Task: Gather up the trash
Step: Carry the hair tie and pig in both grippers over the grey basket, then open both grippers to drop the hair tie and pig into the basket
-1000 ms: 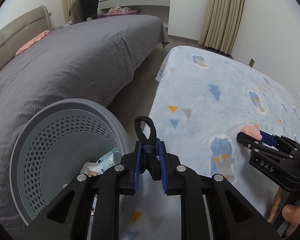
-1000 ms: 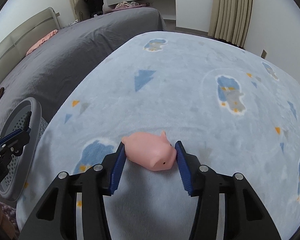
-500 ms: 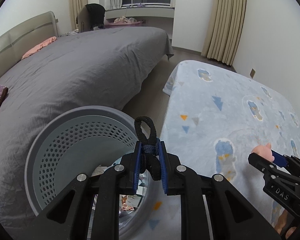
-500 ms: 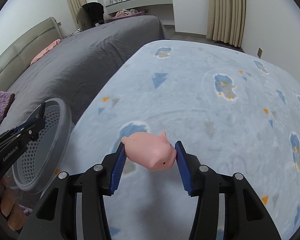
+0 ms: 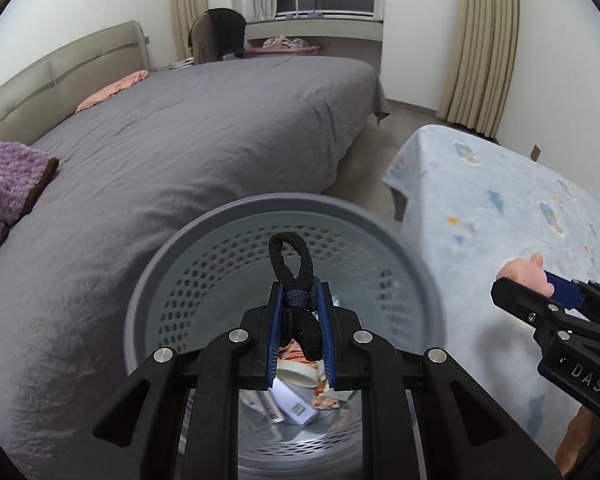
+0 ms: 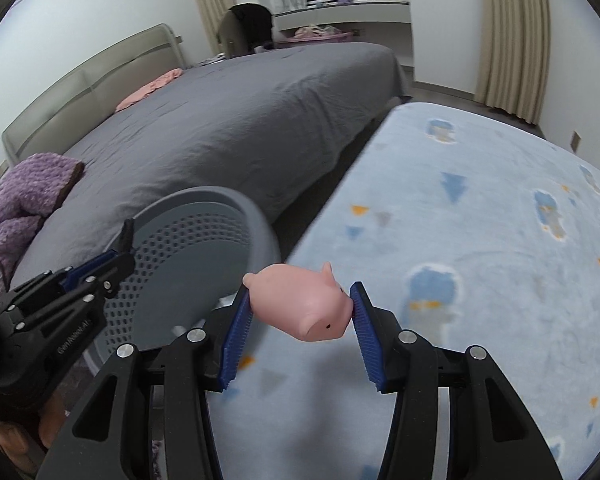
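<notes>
The left claw (image 5: 300,330) is pinched all the way shut on a black hair tie (image 5: 296,292), gripped low on its knotted middle so one loop stands up past the tips; a grip that tight suits something so thin and limp, which would slide out of looser pads. Directly below and just ahead of this claw sits the grey perforated bin (image 5: 228,216), its mouth open upward, with wrappers (image 5: 300,394) already lying on its floor, so the tie hangs over the opening, which looks like a position for a straight drop. To the right of the left claw, the right claw (image 6: 300,312) is part-way open, only as wide as the pink toy pig (image 6: 304,304) clamped across its body between the blue pads (image 6: 236,330), snout towards the camera and clear of any surface. From the right claw, the bin lies to the left and a little ahead, its rim (image 6: 260,216) close to the pig, so the pig is not yet over the opening while the tie is. Under and to the right of the right claw spreads the pale blue blanket (image 6: 480,240) with its triangle print. Beyond the bin, farther from both claws, stretches the grey bed (image 5: 200,140), a purple throw (image 5: 8,176) at its left edge. Judging by the layout, the bin stands between bed and blanket so both hands can reach it.
</notes>
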Demonstrator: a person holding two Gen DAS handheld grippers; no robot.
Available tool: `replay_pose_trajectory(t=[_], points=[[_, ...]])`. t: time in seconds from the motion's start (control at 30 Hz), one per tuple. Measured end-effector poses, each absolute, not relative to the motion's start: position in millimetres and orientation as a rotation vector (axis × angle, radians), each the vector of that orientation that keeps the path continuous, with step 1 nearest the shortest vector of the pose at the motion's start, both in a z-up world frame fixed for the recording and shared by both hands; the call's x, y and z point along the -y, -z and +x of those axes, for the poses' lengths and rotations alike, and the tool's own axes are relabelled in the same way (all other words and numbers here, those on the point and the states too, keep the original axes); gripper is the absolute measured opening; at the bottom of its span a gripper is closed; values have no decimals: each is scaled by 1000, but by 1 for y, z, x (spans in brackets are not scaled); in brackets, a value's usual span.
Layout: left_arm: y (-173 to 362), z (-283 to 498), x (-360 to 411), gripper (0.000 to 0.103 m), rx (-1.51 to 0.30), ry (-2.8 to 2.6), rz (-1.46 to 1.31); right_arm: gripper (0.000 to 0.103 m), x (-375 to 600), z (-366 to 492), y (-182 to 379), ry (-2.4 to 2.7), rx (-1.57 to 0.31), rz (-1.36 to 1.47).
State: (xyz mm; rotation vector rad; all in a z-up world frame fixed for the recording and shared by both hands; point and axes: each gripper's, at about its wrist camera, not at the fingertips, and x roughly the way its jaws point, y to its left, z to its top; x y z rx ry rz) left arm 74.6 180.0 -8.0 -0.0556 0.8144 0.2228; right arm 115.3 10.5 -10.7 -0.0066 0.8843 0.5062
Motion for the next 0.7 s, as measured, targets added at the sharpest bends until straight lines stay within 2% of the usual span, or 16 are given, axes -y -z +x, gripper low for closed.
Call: replay_pose_trajectory(t=[0.53, 0.7], points=[[29, 76, -229, 19, -883, -288, -109, 48, -76, 129, 19, -617, -911, -62], [28, 77, -235, 24, -884, -300, -126, 48, -83, 133, 16, -629, -904, -66]])
